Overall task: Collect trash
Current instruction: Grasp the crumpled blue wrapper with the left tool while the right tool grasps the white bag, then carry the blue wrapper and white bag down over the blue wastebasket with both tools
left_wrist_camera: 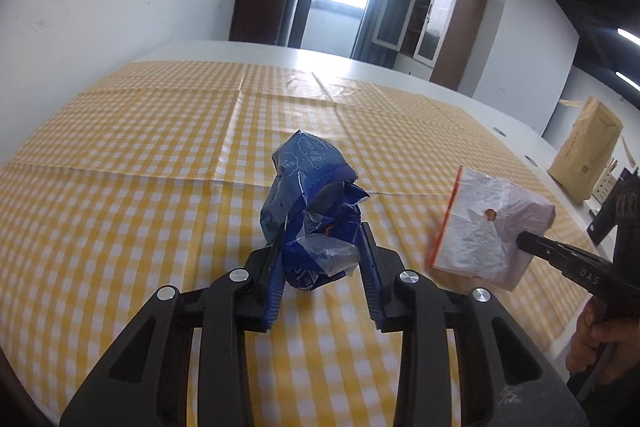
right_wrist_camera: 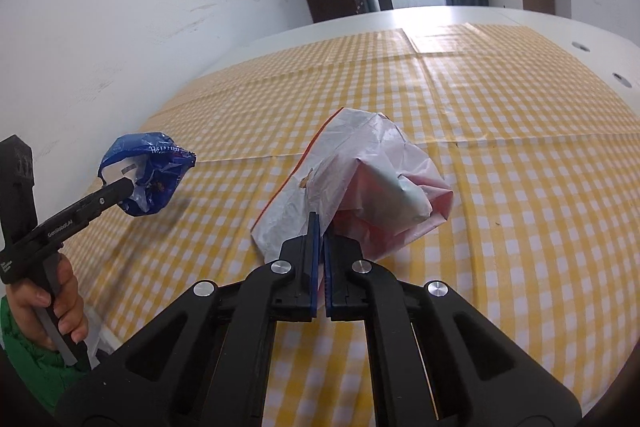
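1. Left gripper (left_wrist_camera: pixel 320 239) clamps a crumpled blue plastic wrapper (left_wrist_camera: pixel 310 203) above the yellow checked tablecloth (left_wrist_camera: pixel 160 147).
2. Right gripper (right_wrist_camera: pixel 320 227) pinches a white plastic bag (right_wrist_camera: pixel 352 187); its contents are unclear.

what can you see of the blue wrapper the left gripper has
The blue wrapper is a crumpled, glossy plastic packet with white print and a clear or silvery inner side showing at its torn, open folds. The left gripper pinches its lower part between both fingers, so it stands bunched upward. In the right wrist view it appears lifted off the yellow checked tablecloth, touching nothing else.
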Demonstrator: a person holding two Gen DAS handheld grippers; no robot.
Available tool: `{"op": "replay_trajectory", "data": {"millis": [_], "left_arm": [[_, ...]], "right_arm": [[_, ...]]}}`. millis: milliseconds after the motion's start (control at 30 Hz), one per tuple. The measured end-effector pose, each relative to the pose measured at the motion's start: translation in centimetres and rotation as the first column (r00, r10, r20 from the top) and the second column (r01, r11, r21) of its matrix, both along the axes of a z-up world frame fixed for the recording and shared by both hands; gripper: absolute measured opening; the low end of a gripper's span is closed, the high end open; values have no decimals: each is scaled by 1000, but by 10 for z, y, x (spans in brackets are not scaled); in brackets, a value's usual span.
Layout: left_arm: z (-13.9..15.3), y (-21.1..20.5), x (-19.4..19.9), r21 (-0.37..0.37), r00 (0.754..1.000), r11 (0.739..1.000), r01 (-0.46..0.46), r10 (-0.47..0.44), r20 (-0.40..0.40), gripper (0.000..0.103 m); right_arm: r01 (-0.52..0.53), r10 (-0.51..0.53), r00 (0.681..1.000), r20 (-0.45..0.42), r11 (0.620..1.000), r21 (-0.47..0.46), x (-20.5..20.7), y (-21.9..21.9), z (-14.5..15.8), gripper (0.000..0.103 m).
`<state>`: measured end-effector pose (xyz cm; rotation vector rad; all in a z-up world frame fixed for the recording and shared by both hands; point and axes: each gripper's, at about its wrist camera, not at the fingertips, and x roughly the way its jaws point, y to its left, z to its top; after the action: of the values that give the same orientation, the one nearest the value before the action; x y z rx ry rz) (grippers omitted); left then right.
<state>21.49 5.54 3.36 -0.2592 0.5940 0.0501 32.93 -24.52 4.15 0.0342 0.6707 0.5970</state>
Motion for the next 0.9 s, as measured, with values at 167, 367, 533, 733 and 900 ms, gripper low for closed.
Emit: {"op": "replay_trajectory", "data": {"millis": [167, 367, 533, 733, 900], "left_arm": [[12, -17, -42, -4, 998, 999, 33, -32, 55, 32], [23, -27, -96, -4, 992, 998, 55, -54, 118, 32], [26, -33, -134, 7, 988, 998, 66, -66, 142, 32], [17, -40, -175, -2, 983, 995, 99, -97, 157, 33], [-4, -40, -195, -13, 986, 994, 111, -109, 124, 32]], "right_arm": [[-36, 37, 997, 71, 999, -7, -46, 2, 13, 1], [-62, 64, 989, 136, 998, -20, -98, 7, 19, 1], [-98, 98, 982, 162, 995, -9, -139, 9, 22, 1], [-137, 138, 974, 182, 990, -22, -181, 8, 16, 1], [-159, 163, 973, 163, 987, -34, -211, 1, 2, 1]]}}
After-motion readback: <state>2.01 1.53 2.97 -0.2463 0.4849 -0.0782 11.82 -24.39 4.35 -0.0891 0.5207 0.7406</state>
